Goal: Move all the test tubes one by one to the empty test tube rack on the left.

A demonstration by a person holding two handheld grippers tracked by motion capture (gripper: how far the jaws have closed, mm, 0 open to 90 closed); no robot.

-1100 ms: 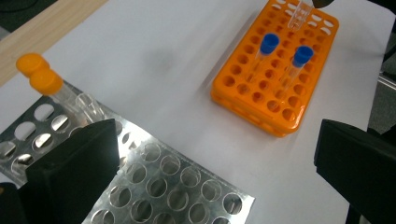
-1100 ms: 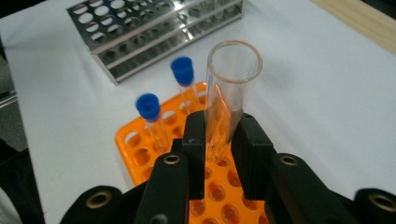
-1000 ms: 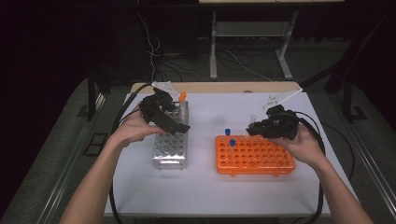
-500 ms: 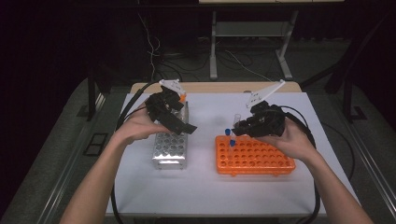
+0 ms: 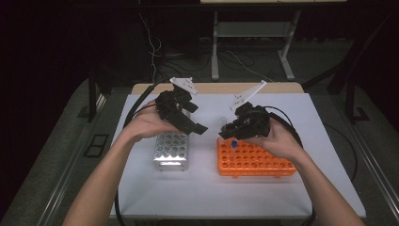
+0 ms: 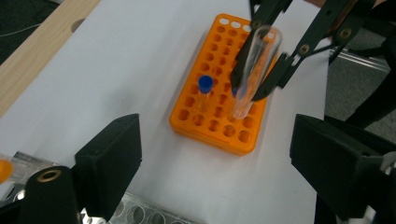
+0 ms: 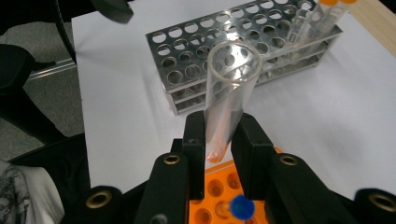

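My right gripper point(image 7: 220, 123) is shut on a clear uncapped tube point(image 7: 229, 93), tilted, with a trace of orange at its bottom. In the high view this gripper point(image 5: 225, 134) holds the tube point(image 5: 222, 123) above the left end of the orange rack point(image 5: 256, 157). A blue-capped tube point(image 5: 234, 143) stands in that rack. My left gripper point(image 5: 194, 117) hovers over the far end of the metal rack point(image 5: 171, 148), pointing at the right gripper. Its jaws point(image 6: 219, 135) have just been closing; they stand wide apart with nothing between them.
Two orange-capped tubes point(image 7: 327, 9) stand at the far end of the metal rack point(image 7: 243, 51). Both racks rest on a white sheet point(image 5: 202, 188) over the table. Cables trail from both grippers, and dark floor surrounds the table.
The right gripper has carried the clear tube leftward over the orange rack. The left gripper has lifted and swung right, toward the tube.
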